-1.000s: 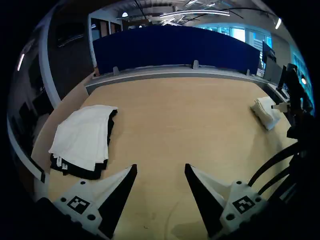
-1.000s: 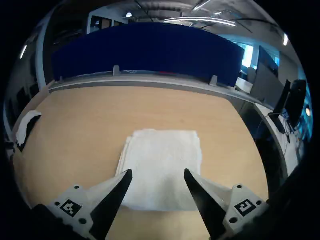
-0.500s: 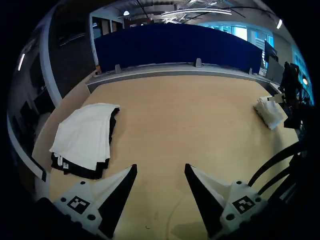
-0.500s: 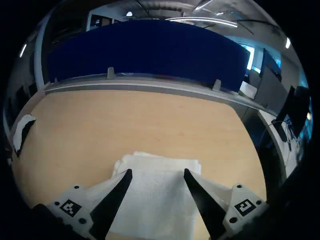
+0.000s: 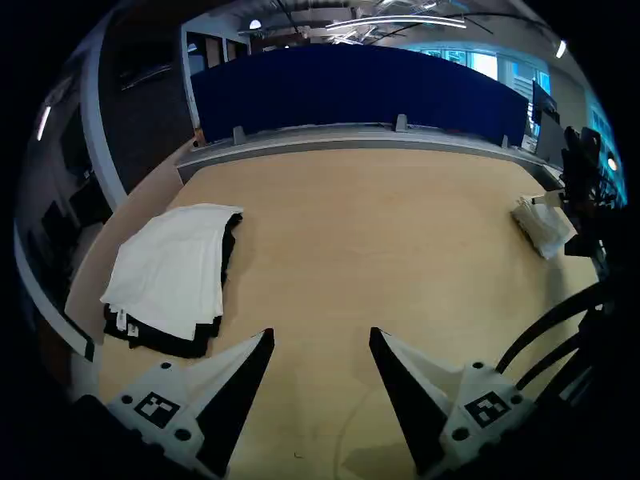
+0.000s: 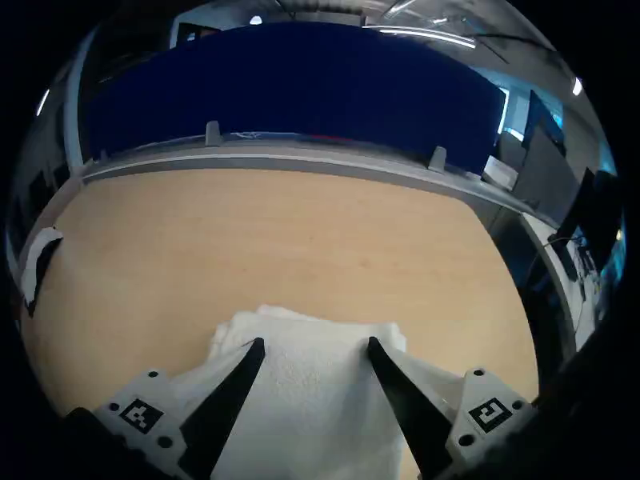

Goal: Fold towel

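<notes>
The left gripper (image 5: 320, 332) is held level and tipped slightly downward, its two fingers spread wide apart. The right gripper (image 6: 314, 342) sits low and pitched down, its fingers parted just as wide and clamping nothing.

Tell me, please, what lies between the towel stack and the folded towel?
Only bare tabletop separates stack and towel, seen in the left gripper view.

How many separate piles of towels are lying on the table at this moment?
2. A stack of white towels on black ones lies at the table's left side; one folded white towel lies below the right gripper. How many the stack holds is hidden.
</notes>
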Available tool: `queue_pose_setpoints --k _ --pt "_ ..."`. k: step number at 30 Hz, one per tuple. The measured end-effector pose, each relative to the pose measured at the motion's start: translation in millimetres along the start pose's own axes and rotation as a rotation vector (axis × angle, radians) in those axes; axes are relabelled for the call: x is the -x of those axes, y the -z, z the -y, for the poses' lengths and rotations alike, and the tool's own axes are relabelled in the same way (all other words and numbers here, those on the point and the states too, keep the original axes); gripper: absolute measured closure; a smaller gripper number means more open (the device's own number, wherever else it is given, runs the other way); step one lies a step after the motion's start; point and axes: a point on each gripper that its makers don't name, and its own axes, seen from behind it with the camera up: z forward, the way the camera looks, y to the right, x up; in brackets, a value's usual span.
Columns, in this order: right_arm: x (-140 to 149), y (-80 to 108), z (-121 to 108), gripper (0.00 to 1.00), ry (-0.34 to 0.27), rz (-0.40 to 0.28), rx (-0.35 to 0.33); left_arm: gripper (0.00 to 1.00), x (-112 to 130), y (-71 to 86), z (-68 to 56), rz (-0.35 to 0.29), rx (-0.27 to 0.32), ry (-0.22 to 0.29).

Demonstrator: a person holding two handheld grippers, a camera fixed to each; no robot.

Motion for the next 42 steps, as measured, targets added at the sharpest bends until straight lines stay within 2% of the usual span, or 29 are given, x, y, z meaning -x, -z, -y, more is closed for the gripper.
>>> queue_pose_setpoints --k 5,11,20,26,30,42 --pt "-7.4 9.9 1.7 0.00 -0.003 -0.019 -0.004 0.12 -2.3 -0.9 -1.1 -0.004 0.003 0.000" --pt "-17.3 33.2 8.2 0.00 -0.016 -0.067 -0.013 0.12 -6.2 -0.6 -1.6 -0.011 0.007 0.000" --pt "-18.8 55.4 12.9 0.00 -0.024 -0.096 -0.010 0.12 -9.1 1.4 -4.5 -0.018 0.015 -0.003" --pt "-18.4 80.0 25.2 0.00 -0.052 -0.139 -0.025 0.12 -10.1 3.4 -5.2 -0.024 0.020 -0.004" --pt "-21.9 99.0 35.4 0.00 -0.065 -0.194 -0.038 0.12 -12.7 4.8 -5.8 -0.035 0.026 -0.003" --pt "-38.0 161.5 57.0 0.00 -0.125 -0.425 -0.055 0.12 -26.4 5.8 -7.9 -0.087 0.045 0.009"
